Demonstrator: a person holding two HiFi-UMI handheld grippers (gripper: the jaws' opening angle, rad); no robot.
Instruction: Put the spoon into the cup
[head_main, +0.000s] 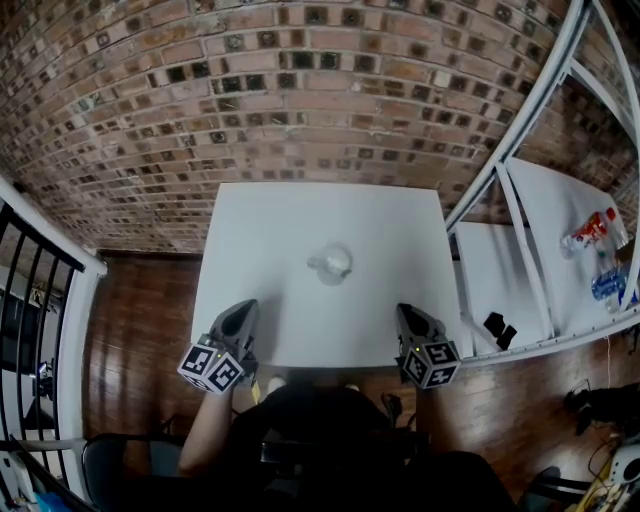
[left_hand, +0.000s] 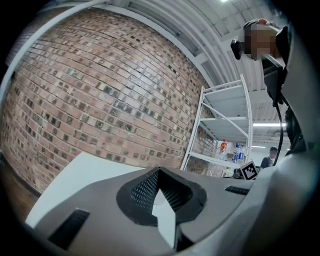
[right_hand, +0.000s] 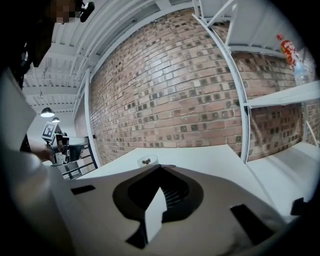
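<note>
no readable text; bottle labels too small.

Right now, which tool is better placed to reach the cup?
Right, probably. The clear cup on the table is about as far from the left tool as from the right tool, but only the right gripper view shows it, straight ahead just above shut, empty jaws.
</note>
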